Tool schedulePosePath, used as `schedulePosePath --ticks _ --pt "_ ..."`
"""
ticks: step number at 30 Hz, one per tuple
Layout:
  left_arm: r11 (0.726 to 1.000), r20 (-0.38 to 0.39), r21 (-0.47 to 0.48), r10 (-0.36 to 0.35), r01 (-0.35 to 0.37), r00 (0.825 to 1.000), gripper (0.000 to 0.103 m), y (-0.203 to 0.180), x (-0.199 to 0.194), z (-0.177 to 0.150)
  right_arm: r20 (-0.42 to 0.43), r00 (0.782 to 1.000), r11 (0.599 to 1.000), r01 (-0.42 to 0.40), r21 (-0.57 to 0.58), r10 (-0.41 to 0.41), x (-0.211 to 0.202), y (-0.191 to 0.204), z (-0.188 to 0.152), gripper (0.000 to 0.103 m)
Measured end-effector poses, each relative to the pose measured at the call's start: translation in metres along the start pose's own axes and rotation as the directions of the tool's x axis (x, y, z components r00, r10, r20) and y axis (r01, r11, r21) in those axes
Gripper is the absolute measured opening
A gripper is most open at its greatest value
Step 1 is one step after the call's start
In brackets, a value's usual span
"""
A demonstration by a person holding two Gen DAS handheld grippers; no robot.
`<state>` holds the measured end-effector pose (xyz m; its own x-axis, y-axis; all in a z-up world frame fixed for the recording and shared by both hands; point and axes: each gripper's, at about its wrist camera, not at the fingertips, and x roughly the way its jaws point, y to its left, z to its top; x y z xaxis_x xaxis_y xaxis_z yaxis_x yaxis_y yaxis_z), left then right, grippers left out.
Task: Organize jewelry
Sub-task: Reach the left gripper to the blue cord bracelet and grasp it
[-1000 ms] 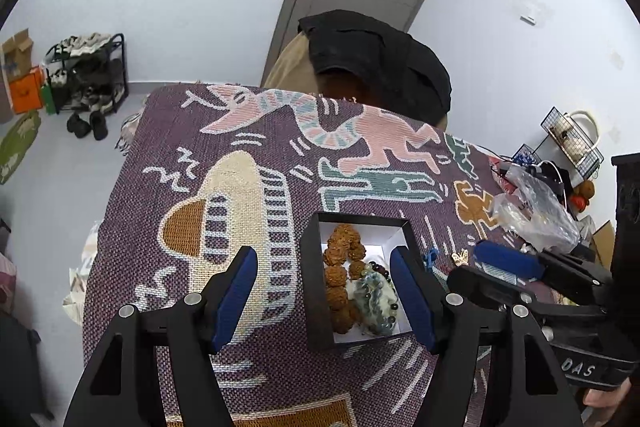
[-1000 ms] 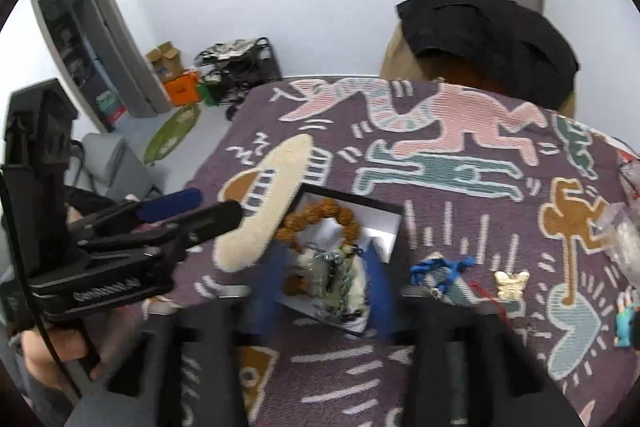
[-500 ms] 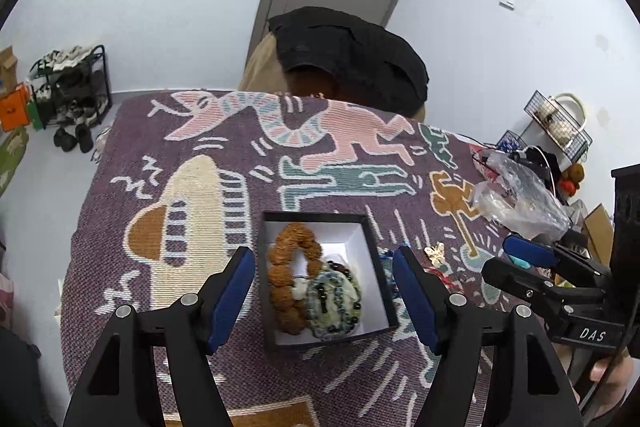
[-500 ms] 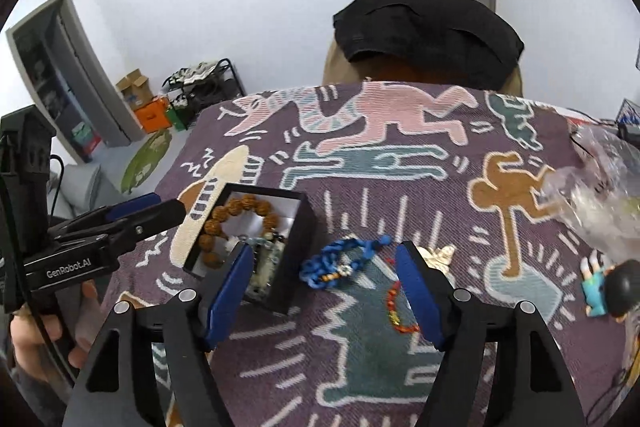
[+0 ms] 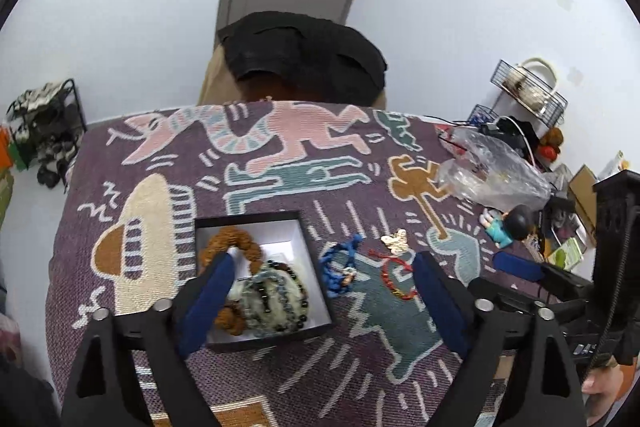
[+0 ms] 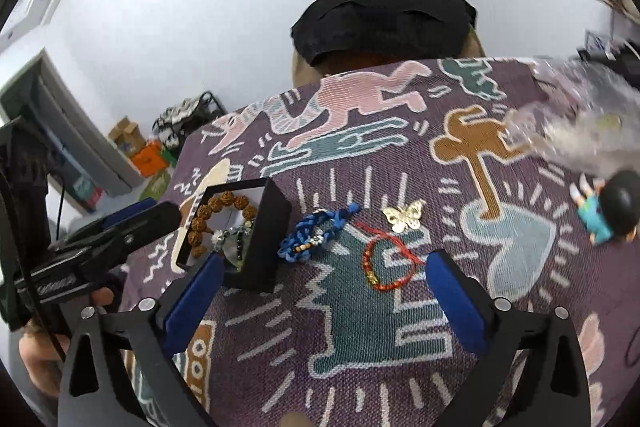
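Observation:
A black jewelry box with a white lining holds a brown bead bracelet and greenish bead bracelets. Right of it on the patterned cloth lie a blue braided bracelet, a red string bracelet and a gold butterfly. My left gripper hovers over the box's right edge, jaws opening, nothing between them. My right gripper hangs above the blue bracelet and red bracelet, jaws opening and empty. The box sits to its left.
A crumpled plastic bag and a small toy figure lie at the cloth's right side. A chair draped with a black garment stands behind the table. A wire basket and clutter fill the far right.
Both grippers have shifted right, away from the box toward the loose bracelets, and both sets of jaws have spread wider. The right gripper was over the box's beads a second ago.

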<state>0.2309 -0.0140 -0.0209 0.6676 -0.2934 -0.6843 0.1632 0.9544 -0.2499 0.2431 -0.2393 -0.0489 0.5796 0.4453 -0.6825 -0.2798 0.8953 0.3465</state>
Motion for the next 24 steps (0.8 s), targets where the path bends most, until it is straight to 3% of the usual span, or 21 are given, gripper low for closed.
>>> schedulePosePath --ticks 17,19,21,24 --pt "0.998 -0.077 0.066 -0.006 0.011 0.997 0.097 -0.052 0.033 -0.007 0.035 0.999 0.987 0.031 0.157 -0.037 -0.014 -0.088 -0.025 0.101" --pt "0.998 -0.089 0.064 -0.017 0.023 0.996 0.094 -0.055 0.039 -0.009 0.032 0.998 0.986 0.043 0.161 -0.049 -0.012 -0.093 -0.025 0.101" --pt "0.998 -0.099 0.065 -0.017 0.024 0.995 0.085 -0.057 0.044 -0.009 0.033 0.998 0.986 0.043 0.163 -0.049 -0.011 -0.098 -0.025 0.098" --pt "0.998 -0.124 0.068 -0.006 0.015 0.992 0.069 -0.059 0.056 -0.011 0.006 0.999 0.986 0.047 0.163 -0.048 -0.003 -0.103 -0.025 0.075"
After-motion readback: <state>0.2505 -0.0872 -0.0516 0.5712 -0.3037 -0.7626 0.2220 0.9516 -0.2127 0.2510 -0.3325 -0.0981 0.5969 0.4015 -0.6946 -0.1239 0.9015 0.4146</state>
